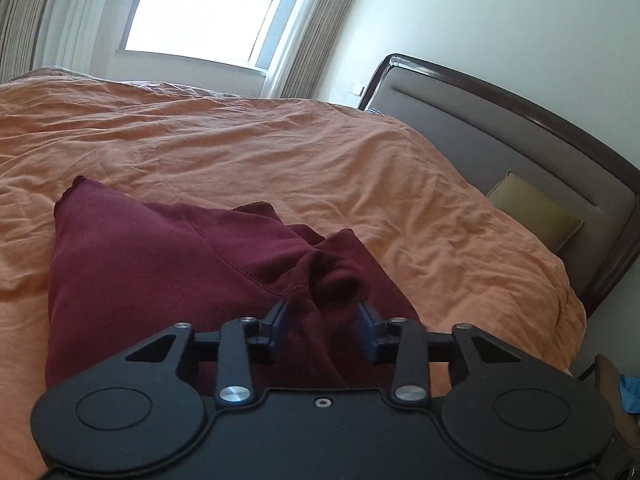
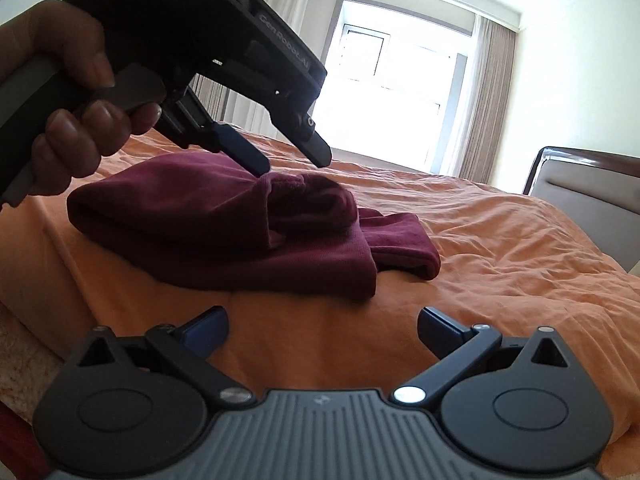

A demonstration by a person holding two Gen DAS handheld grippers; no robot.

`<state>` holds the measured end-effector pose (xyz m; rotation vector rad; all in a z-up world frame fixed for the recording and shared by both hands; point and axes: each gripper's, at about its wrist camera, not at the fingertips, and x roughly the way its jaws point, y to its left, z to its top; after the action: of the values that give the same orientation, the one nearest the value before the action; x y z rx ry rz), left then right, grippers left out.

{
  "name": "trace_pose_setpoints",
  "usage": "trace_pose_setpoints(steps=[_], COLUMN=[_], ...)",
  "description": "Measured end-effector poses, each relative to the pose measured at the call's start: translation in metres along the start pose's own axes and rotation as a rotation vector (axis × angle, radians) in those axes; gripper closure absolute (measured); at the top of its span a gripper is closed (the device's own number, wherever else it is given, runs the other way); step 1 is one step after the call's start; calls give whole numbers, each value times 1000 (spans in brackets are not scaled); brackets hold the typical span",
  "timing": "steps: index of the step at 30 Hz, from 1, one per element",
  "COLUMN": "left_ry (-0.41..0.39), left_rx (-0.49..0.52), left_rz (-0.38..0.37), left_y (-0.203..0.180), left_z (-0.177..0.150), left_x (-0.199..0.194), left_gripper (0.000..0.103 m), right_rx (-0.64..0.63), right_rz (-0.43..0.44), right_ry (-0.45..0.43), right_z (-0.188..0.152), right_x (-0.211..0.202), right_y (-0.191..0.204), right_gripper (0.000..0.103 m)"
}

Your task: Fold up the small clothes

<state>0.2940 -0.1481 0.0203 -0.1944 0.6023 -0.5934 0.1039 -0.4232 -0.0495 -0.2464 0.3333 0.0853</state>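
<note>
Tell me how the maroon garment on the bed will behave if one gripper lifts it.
The maroon garment is probably floppy: it lies in soft, bunched folds. Lifted at one point, its layers would likely sag and unfold. It looks light, barely denting the orange bedspread.

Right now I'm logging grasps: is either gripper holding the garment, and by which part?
Nothing is held. The left gripper has its jaws open just above the maroon garment's bunched fold; the right gripper is open, empty.

a wide bed (image 1: 280, 152) fills the room, spread with a rumpled orange cover (image 2: 500, 240). at its right end stands a grey padded headboard (image 1: 500, 136) in a dark wooden frame, an olive cushion (image 1: 534, 210) leaning against it. far off, a bright window (image 2: 400, 76) glares between pale curtains (image 2: 490, 96). the walls (image 1: 500, 12) are plain white.
</note>
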Motion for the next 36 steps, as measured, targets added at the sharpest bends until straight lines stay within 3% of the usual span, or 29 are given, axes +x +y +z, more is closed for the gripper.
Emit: trace_pose_setpoints(steps=[2, 8, 14, 19, 23, 27, 31, 36], left_ry=[-16, -80, -120, -139, -114, -105, -93, -87], left_rx=[-10, -26, -61, -183, -251, -258, -258, -211], left_rz=[-3, 49, 190, 314, 408, 438, 428, 442], left_y=[2, 11, 34, 73, 99, 110, 113, 106], left_z=[1, 5, 5, -12, -31, -43, -48, -56], left_x=[-9, -42, -67, -87, -98, -105, -102, -95], left_gripper=[39, 4, 1, 1, 1, 1, 1, 1], right_rx=[-1, 32, 151, 303, 418, 539, 648, 792], right_rz=[-12, -32, 99, 267, 311, 373, 488, 484], right_ry=[-17, -119, -145, -100, -60, 6, 142, 184], right_z=[1, 8, 25, 38, 43, 49, 52, 52], right_x=[-4, -19, -17, -1, 14, 35, 66, 90], right_y=[1, -5, -16, -27, -37, -49, -55, -69], right_gripper=[0, 0, 0, 0, 0, 0, 0, 0])
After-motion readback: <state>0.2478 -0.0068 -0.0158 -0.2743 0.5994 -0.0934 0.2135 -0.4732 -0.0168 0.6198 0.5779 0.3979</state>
